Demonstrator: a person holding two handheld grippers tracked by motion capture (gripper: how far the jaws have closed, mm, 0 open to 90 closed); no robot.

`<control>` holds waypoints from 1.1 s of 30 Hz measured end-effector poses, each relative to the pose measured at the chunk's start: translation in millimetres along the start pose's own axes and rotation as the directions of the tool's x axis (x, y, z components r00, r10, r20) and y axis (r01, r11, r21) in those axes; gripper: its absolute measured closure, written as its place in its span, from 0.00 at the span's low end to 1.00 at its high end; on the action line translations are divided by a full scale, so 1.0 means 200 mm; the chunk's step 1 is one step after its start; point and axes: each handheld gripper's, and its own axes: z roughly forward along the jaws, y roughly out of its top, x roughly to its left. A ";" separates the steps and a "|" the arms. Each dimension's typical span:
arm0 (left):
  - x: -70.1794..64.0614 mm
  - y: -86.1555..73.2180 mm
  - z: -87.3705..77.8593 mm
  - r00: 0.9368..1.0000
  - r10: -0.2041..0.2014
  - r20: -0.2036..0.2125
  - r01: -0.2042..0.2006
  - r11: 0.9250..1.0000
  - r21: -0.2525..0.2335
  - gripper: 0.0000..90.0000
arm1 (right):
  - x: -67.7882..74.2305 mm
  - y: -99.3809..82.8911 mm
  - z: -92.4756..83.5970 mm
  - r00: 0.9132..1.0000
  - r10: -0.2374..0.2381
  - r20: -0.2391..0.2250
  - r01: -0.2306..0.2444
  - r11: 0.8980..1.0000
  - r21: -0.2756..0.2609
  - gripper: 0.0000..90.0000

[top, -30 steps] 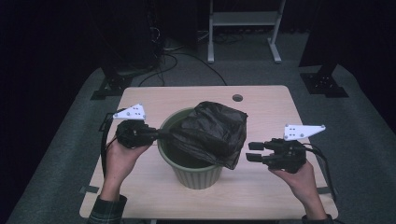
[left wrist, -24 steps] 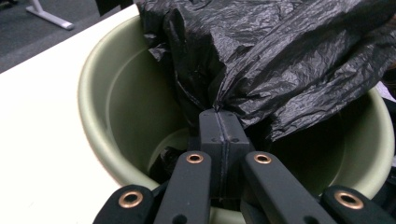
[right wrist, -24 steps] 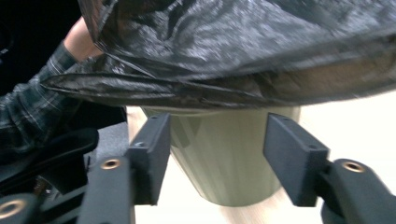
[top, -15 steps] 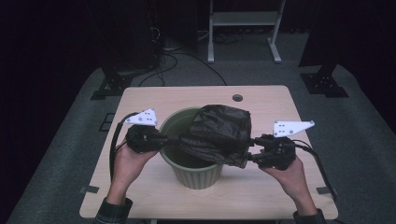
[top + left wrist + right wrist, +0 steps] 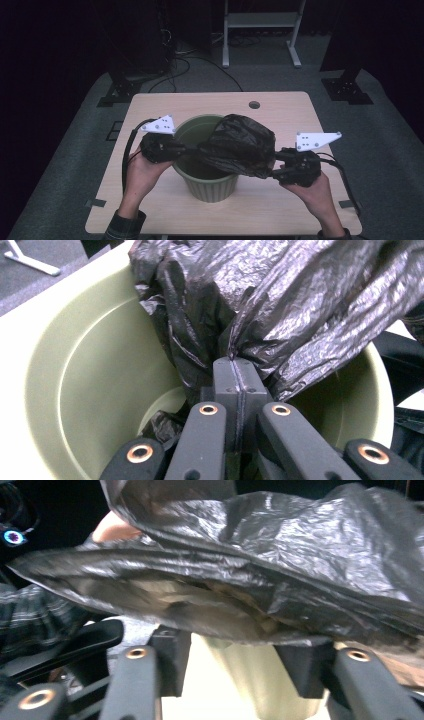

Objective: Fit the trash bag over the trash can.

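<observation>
The black bag [image 5: 239, 145] hangs over the green bin [image 5: 207, 177] at frame centre, not yet lining it. Left gripper [image 5: 235, 371] fingers pinch its edge; right gripper [image 5: 231, 652] fingers — just been opening — stand apart under the bag's rim, gripping nothing.

Black bag [image 5: 239, 145] drapes over half the bin [image 5: 207, 175] mouth

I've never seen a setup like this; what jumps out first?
A crumpled black plastic bag hangs over a green bin at the middle of the wooden table. The left gripper is shut on the bag's edge above the bin's mouth. The right gripper, jaws apart, sits at the bag's other side.
</observation>
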 end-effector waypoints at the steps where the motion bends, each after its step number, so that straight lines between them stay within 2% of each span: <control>1: -0.01 0.01 0.01 1.000 0.006 -0.006 -0.006 1.000 0.007 1.00 | 0.01 -0.01 -0.01 1.000 0.003 -0.011 -0.003 1.000 0.001 0.50; 5: -0.01 0.06 0.05 0.999 0.003 -0.049 -0.001 0.999 0.036 1.00 | 0.07 -0.04 -0.07 0.999 0.020 -0.037 -0.020 1.000 -0.007 0.43; 8: 0.02 0.09 0.06 0.996 -0.020 -0.083 0.024 0.999 0.041 1.00 | 0.10 -0.04 -0.09 0.999 0.020 -0.042 -0.020 1.000 -0.010 0.40; 12: 0.06 0.09 0.06 0.995 -0.041 -0.093 0.045 0.998 0.038 1.00 | 0.11 -0.04 -0.12 0.999 0.022 -0.025 -0.022 1.000 -0.007 0.38; 15: 0.05 0.07 0.06 0.996 -0.036 -0.086 0.040 0.998 0.047 1.00 | 0.11 -0.03 -0.13 0.999 0.033 -0.036 -0.034 0.999 -0.033 0.38; 17: 0.03 0.07 0.07 0.997 -0.021 -0.080 0.026 0.998 0.057 1.00 | 0.10 -0.02 -0.12 0.999 0.036 -0.040 -0.038 0.998 -0.049 0.45; 18: 0.03 0.07 0.07 0.997 -0.021 -0.080 0.026 0.998 0.057 1.00 | 0.10 -0.02 -0.12 0.999 0.036 -0.040 -0.038 0.998 -0.049 0.45; 19: 0.02 0.06 0.07 0.997 -0.017 -0.080 0.022 0.998 0.063 1.00 | 0.10 -0.01 -0.12 0.999 0.022 -0.035 -0.024 0.998 -0.057 0.60; 22: 0.00 0.06 0.06 0.997 0.001 -0.073 0.004 0.998 0.068 1.00 | 0.09 0.00 -0.11 1.000 0.002 -0.017 -0.004 0.997 -0.078 0.90; 23: 0.00 0.06 0.05 0.998 0.007 -0.068 -0.002 0.998 0.067 1.00 | 0.10 0.01 -0.11 1.000 -0.017 -0.001 0.017 0.995 -0.102 0.99; 24: 0.00 0.06 0.05 0.998 0.009 -0.069 -0.004 0.998 0.065 1.00 | 0.09 0.03 -0.11 0.999 -0.025 0.020 0.028 0.992 -0.120 1.00; 25: -0.01 0.05 0.04 0.998 0.010 -0.070 -0.006 0.998 0.059 1.00 | 0.09 0.03 -0.11 0.999 -0.025 0.020 0.028 0.992 -0.120 1.00; 26: -0.01 0.05 0.03 0.997 0.014 -0.074 -0.012 0.999 0.037 0.99 | 0.09 0.04 -0.11 0.999 -0.029 0.032 0.032 0.992 -0.123 1.00; 27: -0.01 0.05 0.02 0.997 0.017 -0.081 -0.015 1.000 0.021 0.82 | 0.08 0.05 -0.11 0.998 -0.032 0.045 0.038 0.992 -0.121 1.00; 30: -0.03 0.06 -0.04 0.995 0.053 -0.081 -0.055 0.998 -0.026 0.65 | 0.06 0.05 -0.10 0.998 -0.027 0.061 0.034 0.994 -0.104 1.00; 33: -0.06 0.09 -0.07 0.994 0.089 -0.062 -0.093 0.994 -0.066 0.53 | 0.05 0.05 -0.09 0.997 -0.029 0.067 0.035 0.995 -0.096 1.00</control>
